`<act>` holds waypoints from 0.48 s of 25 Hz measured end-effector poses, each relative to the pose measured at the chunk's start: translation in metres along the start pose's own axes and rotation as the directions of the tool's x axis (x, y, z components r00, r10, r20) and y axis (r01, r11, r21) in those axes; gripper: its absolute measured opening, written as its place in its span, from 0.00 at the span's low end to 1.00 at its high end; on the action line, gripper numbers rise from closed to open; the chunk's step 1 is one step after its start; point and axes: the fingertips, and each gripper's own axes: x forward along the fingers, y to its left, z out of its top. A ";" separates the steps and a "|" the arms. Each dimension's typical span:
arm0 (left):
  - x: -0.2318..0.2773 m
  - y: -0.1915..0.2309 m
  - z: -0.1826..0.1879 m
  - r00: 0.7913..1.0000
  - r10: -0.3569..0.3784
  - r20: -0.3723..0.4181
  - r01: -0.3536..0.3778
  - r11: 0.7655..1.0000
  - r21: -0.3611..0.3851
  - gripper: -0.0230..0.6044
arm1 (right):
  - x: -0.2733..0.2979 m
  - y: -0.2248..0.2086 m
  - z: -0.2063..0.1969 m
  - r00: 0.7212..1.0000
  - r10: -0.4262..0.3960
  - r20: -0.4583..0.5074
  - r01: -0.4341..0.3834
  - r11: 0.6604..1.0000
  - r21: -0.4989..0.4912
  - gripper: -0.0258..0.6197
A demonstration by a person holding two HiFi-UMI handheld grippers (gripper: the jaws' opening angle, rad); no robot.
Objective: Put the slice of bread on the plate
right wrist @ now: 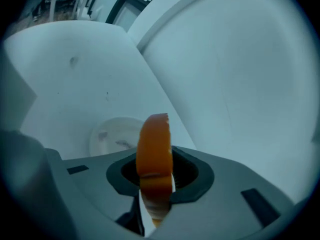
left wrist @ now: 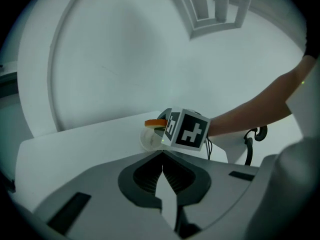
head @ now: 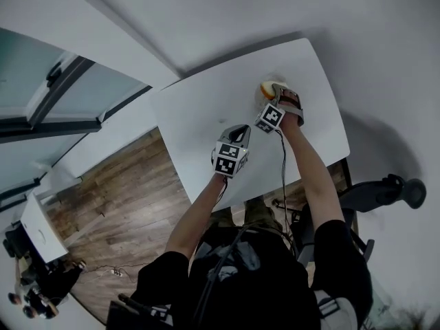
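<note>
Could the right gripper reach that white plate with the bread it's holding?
Probably yes: the right gripper, shut on the bread slice, hangs just before the plate, with nothing between them.

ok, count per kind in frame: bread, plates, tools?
bread slice: 1
plate: 1
tools: 2, the left tool and the right tool
Total: 4

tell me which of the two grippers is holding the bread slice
The right gripper: its jaws clamp the orange-crusted bread slice edge-on, close to the plate. The left gripper has its jaws shut together with nothing between them.
</note>
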 end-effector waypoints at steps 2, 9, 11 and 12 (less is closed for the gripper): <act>-0.005 0.002 -0.008 1.000 0.010 -0.001 -0.010 0.999 -0.034 0.05 | 0.009 0.009 0.005 0.999 0.051 -0.009 -0.051 0.998 -0.030 0.20; -0.020 0.004 -0.024 1.000 0.015 -0.005 -0.016 0.995 -0.096 0.05 | 0.012 0.046 0.007 0.929 0.369 -0.014 -0.367 0.926 0.089 0.51; -0.023 0.003 -0.027 1.000 0.013 -0.007 -0.013 0.994 -0.104 0.05 | 0.003 0.053 0.002 0.891 0.455 0.009 -0.452 0.884 0.117 0.58; -0.023 0.002 -0.029 1.000 0.011 -0.009 -0.012 0.994 -0.109 0.05 | -0.002 0.055 -0.002 0.875 0.484 0.023 -0.483 0.867 0.125 0.63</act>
